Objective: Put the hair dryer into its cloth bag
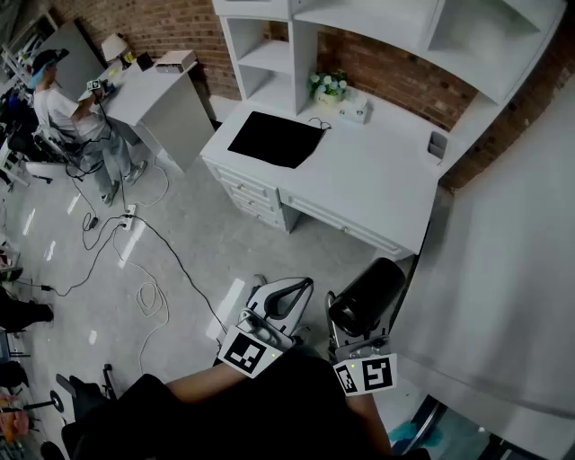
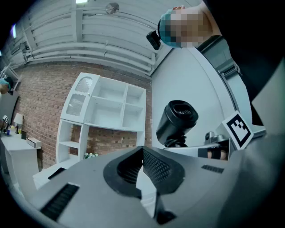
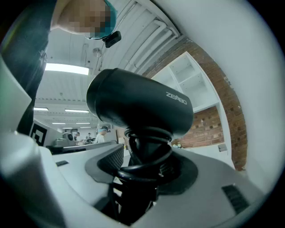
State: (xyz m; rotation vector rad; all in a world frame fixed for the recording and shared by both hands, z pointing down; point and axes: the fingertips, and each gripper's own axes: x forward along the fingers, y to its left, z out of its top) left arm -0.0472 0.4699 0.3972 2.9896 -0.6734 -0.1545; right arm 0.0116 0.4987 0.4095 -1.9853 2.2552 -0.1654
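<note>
A black hair dryer [image 1: 368, 295] stands up out of my right gripper [image 1: 352, 332], which is shut on its handle, with the cord coiled round it. In the right gripper view the dryer's barrel [image 3: 142, 104] fills the middle above the jaws of the right gripper [image 3: 142, 171]. My left gripper [image 1: 301, 287] hangs beside it on the left, shut with nothing in it; the pads of the left gripper [image 2: 143, 167] meet in its own view, where the dryer [image 2: 178, 120] shows to the right. The black cloth bag [image 1: 274, 139] lies flat on the white desk [image 1: 377, 189], well ahead of both grippers.
The desk has drawers and a white shelf unit [image 1: 359, 27] above it. On it stand a small flower pot [image 1: 328, 87], a white box [image 1: 355, 110] and a dark device [image 1: 437, 144]. Cables [image 1: 135, 247] trail over the floor. A person [image 1: 63, 108] sits at another table, far left. A pale wall [image 1: 503, 269] rises at right.
</note>
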